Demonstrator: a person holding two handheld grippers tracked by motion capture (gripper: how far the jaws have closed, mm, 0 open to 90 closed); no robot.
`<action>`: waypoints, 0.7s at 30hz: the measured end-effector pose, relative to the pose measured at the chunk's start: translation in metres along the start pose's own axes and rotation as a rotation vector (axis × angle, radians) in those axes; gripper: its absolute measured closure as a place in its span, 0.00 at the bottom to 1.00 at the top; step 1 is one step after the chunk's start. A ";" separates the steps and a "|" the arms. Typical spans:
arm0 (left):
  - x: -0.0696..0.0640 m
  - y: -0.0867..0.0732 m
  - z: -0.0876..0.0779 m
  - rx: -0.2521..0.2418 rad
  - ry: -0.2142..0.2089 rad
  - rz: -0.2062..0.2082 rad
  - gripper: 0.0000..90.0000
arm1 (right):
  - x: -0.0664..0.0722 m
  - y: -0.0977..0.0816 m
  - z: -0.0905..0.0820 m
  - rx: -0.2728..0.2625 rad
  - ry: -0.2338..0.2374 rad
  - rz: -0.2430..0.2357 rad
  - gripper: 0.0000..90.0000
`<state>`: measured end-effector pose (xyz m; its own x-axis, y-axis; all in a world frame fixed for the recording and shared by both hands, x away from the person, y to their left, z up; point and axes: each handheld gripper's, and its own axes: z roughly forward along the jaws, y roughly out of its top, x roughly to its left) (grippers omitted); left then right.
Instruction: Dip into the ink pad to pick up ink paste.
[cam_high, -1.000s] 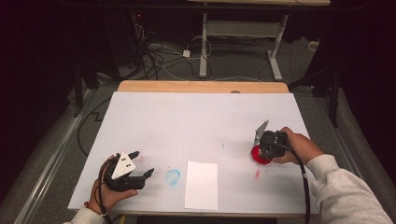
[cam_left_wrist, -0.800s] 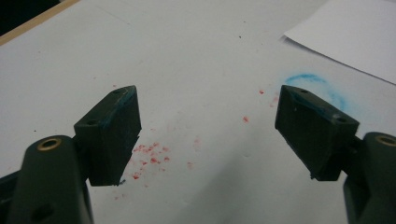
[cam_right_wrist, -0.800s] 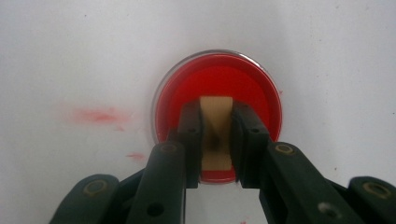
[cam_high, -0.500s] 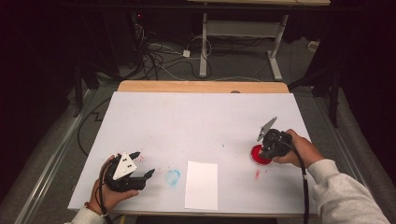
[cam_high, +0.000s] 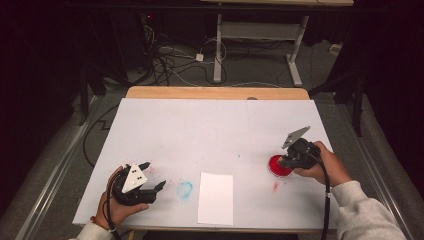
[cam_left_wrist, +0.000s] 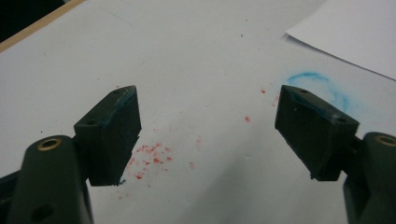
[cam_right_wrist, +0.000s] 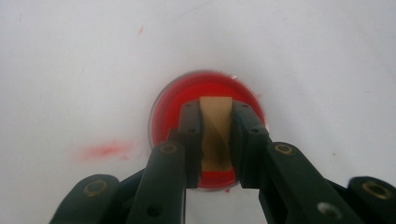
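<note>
The right gripper (cam_right_wrist: 216, 133) pinched a wooden stamp (cam_right_wrist: 215, 135) down in the red ink pad (cam_right_wrist: 175, 109). Inking looked underway; the white paper (cam_high: 216, 198) was unstamped. The left gripper (cam_left_wrist: 208, 135) rested spread, idle.

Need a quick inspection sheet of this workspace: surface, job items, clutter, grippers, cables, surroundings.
Surface: white table top, wooden strip at the far edge; red specks near the left, a red smear by the ink pad, a blue ring stain.
Job's things: round red ink pad; tan wooden stamp held over it; white paper sheet at the near edge.
Clutter: nothing seen.
Grippers: right hand-held gripper shut on the stamp, above the pad; left hand-held gripper open, nothing between its jaws, low over the table.
Cables: right gripper's cable runs along the sleeve; loose floor cables behind the table.
Surroundings: dark room, white desk frame behind.
</note>
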<state>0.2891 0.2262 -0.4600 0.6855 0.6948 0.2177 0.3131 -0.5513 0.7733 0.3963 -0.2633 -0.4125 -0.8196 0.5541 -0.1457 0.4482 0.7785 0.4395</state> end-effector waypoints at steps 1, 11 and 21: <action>0.000 0.000 0.000 0.000 0.000 -0.002 0.24 | 0.000 -0.002 -0.001 -0.031 0.010 0.014 0.84; -0.002 0.001 0.000 0.004 -0.003 -0.011 0.24 | 0.014 -0.009 -0.006 -0.113 0.016 0.100 0.84; -0.003 0.002 -0.001 -0.001 -0.001 -0.003 0.24 | 0.020 -0.005 -0.026 -0.173 -0.005 0.125 0.84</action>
<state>0.2875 0.2236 -0.4585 0.6852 0.6958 0.2153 0.3142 -0.5491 0.7745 0.3684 -0.2637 -0.3944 -0.7596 0.6449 -0.0844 0.4780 0.6415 0.6000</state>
